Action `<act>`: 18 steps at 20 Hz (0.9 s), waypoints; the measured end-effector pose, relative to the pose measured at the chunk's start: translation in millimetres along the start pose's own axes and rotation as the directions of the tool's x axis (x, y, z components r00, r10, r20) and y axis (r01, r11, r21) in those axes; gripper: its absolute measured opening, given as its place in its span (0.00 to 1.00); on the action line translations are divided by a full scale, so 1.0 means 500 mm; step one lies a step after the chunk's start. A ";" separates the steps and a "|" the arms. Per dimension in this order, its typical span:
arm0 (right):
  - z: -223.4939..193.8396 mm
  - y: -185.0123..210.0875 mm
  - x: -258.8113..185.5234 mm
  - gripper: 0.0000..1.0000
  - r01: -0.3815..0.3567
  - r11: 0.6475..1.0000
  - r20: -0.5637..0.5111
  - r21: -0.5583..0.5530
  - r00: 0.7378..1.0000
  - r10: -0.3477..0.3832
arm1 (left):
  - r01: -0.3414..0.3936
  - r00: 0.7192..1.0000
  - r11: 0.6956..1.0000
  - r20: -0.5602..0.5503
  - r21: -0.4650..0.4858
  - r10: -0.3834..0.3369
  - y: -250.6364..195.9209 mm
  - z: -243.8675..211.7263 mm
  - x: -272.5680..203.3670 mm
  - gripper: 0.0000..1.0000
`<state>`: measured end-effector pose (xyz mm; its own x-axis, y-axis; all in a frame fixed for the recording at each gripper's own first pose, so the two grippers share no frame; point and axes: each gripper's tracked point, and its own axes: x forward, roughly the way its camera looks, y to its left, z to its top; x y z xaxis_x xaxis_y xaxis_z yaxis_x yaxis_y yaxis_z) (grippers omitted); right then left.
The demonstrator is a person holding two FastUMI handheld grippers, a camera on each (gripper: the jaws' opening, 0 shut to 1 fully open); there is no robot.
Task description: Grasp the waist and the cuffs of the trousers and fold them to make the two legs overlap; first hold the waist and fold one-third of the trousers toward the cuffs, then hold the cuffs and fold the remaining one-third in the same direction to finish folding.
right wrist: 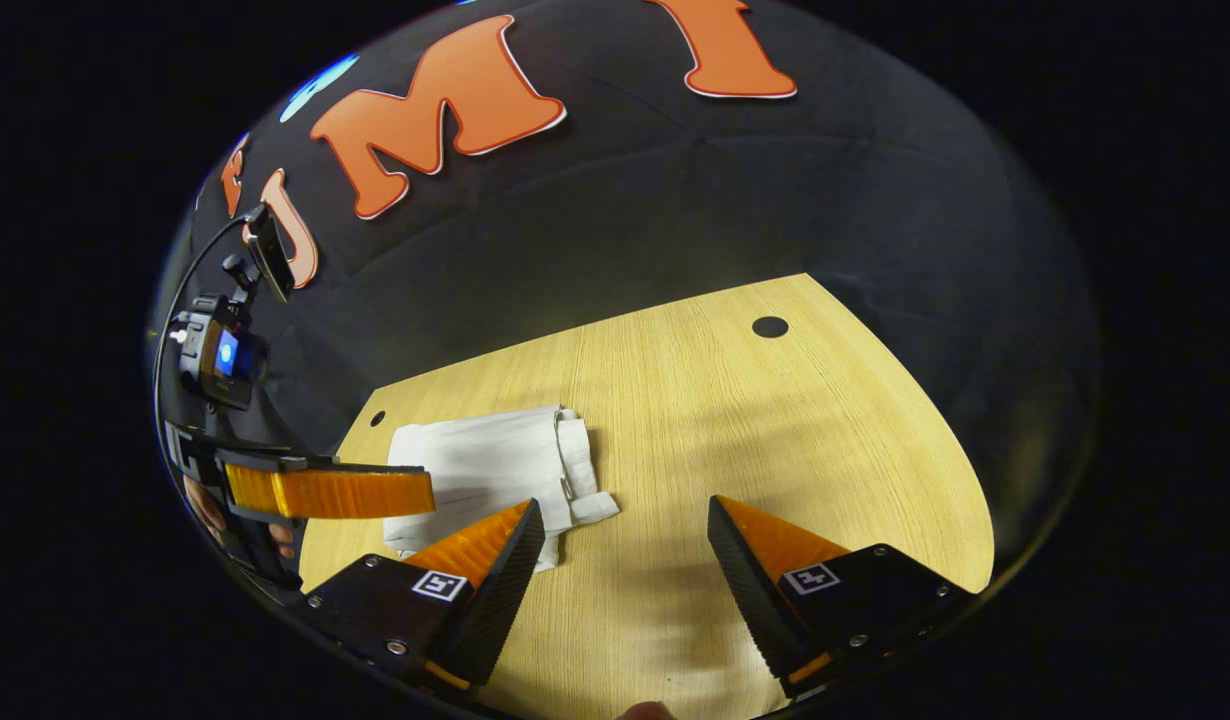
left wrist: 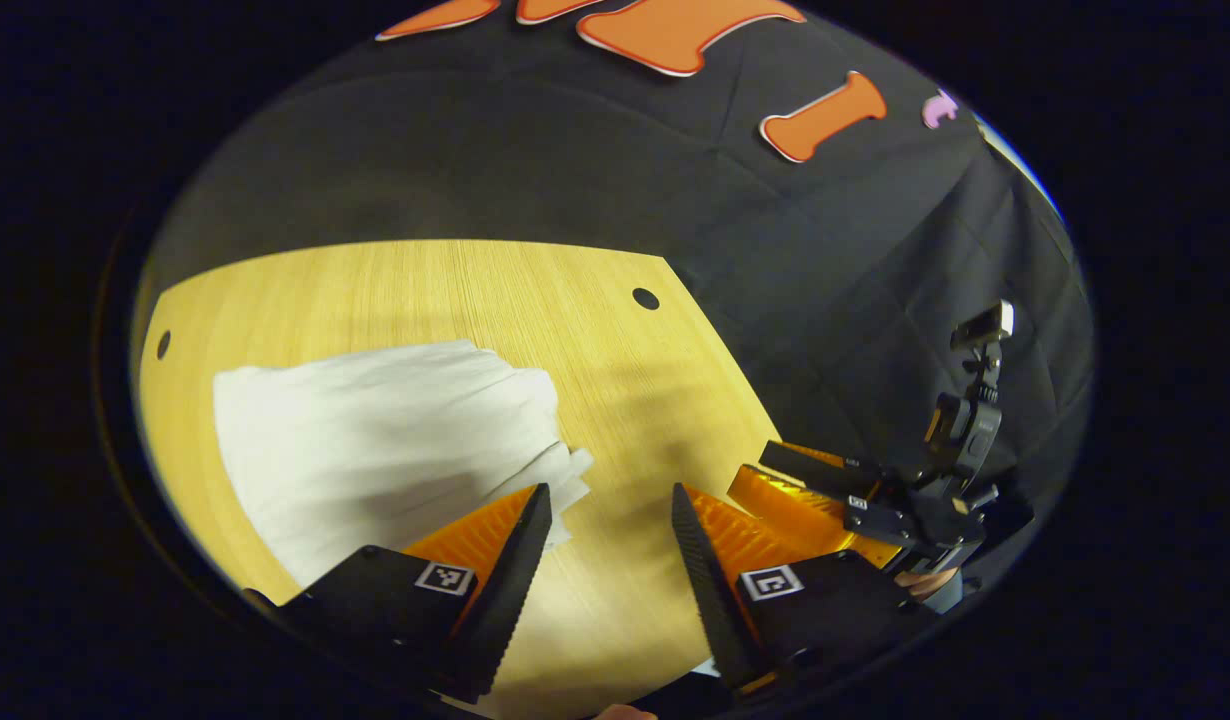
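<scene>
The white trousers (left wrist: 375, 440) lie folded into a compact stack on the wooden table (left wrist: 615, 380), left of centre in the left gripper view. My left gripper (left wrist: 610, 495) hovers open just right of the stack's near corner, with nothing between its fingers. In the right gripper view the same folded trousers (right wrist: 495, 465) lie at the left, with layered edges on their right side. My right gripper (right wrist: 625, 510) is open above bare table, to the right of the stack. The other gripper (right wrist: 325, 490) shows at the left of that view, over the stack's near edge.
The table has small round holes (left wrist: 645, 298) near its far corners, and another hole (right wrist: 770, 326) shows in the right gripper view. The black cloth wall (left wrist: 575, 170) rises behind the table. The right-hand gripper with its camera mount (left wrist: 935, 480) sits beyond the table's right edge.
</scene>
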<state>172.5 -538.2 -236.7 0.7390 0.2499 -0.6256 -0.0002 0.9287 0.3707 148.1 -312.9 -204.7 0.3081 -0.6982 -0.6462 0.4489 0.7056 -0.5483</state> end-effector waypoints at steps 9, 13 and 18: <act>0.136 0.114 -0.077 0.98 0.022 0.987 0.214 -0.157 0.977 0.012 | -0.316 0.903 0.938 0.349 0.144 0.250 0.133 0.088 -0.193 0.99; 0.196 0.199 -0.137 0.98 0.026 0.968 0.305 -0.248 0.951 0.053 | -0.462 0.792 0.879 0.499 0.116 0.351 0.159 0.091 -0.221 0.99; 0.240 0.298 -0.186 0.98 0.028 0.947 0.401 -0.319 0.910 0.108 | -0.567 0.625 0.824 0.664 0.024 0.411 0.154 0.082 -0.228 0.98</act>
<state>184.5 -455.8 -40.7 0.9424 0.2180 -0.2538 -0.1944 0.9741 0.1152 182.0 -184.1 -151.5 0.9337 -0.2272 -0.2767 0.2155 0.9738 -0.0725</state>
